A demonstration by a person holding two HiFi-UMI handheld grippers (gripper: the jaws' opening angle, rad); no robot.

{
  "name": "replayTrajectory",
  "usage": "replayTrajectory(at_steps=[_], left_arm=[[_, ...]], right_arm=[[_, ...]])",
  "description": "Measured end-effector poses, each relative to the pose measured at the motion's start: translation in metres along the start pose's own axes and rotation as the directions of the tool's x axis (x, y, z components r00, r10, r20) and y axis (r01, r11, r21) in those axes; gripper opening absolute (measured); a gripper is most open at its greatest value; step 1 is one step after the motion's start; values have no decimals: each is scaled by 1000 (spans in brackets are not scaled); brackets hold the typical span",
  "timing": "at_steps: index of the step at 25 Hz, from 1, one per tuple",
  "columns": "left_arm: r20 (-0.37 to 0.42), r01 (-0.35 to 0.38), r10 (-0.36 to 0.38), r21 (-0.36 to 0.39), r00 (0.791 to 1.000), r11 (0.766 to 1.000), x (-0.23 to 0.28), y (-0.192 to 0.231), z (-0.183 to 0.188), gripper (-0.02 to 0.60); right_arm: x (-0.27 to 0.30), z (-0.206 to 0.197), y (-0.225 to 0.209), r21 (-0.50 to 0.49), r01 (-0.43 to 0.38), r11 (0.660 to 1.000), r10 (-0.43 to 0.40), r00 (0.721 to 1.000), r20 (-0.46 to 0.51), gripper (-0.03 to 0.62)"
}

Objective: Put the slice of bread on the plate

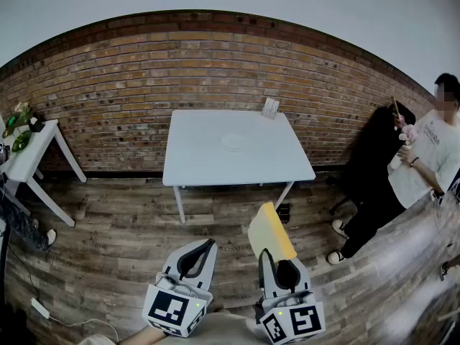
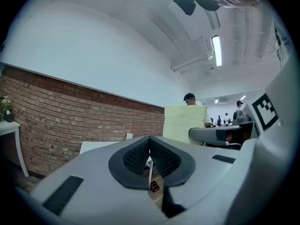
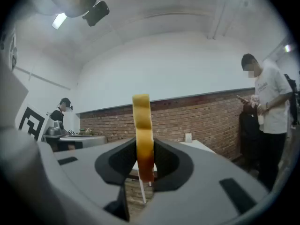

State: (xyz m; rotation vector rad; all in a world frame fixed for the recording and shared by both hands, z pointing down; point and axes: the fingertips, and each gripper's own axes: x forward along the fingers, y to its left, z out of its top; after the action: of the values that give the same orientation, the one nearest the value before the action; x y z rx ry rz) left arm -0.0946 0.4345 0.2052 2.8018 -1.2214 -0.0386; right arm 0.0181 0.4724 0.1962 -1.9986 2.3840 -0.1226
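Right gripper view: bread slice [image 3: 142, 130] clamped upright between jaws.

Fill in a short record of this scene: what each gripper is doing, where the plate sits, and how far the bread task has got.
right gripper: shut on the slice of bread, which stands upright on its edge
left gripper: jaws together, nothing between them
plate: white, nothing visible on it, near the middle of the table
task state: bread not yet on the plate; both grippers are short of the table, over the wooden floor
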Motion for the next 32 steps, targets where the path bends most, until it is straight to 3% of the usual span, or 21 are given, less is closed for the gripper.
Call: replayTrajectory(at_steps=[14,32], left_arm=[[-40,28,-28,-11,999,1000,19,28,-4,9],[-26,73,-74,-6,997,997,17,74,-7,9]], right_arm=[[35,-9,6,13,22,1000,-21,999,-32,97],[66,-17,34,11,92,996,-91,994,-54,98]])
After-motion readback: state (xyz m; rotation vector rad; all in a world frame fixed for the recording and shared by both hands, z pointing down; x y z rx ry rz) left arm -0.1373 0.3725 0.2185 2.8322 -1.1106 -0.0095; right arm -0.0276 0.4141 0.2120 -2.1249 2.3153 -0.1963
